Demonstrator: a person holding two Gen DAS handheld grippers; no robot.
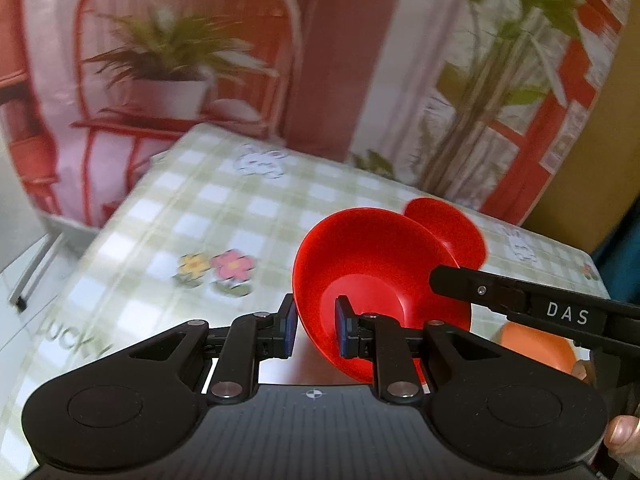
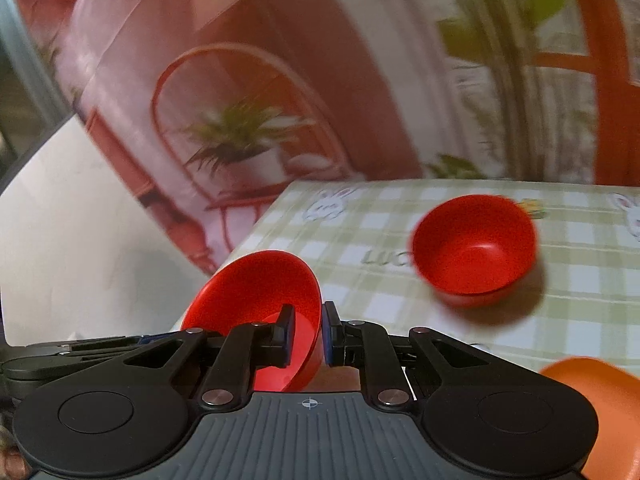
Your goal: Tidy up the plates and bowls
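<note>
**count of what shows**

two red bowls: one red bowl (image 1: 376, 276) (image 2: 260, 312) tilted over the near left edge of the counter (image 2: 580, 292), a second red bowl (image 2: 474, 250) (image 1: 452, 224) upright farther in toward the far edge. one orange bowl (image 2: 600, 408) (image 1: 536, 344) at the near right edge, only partly in view. no plates show. two hand-held grippers: the left hand-held gripper (image 1: 316, 330) and the right hand-held gripper (image 2: 308, 334), each with two fingers.
</note>
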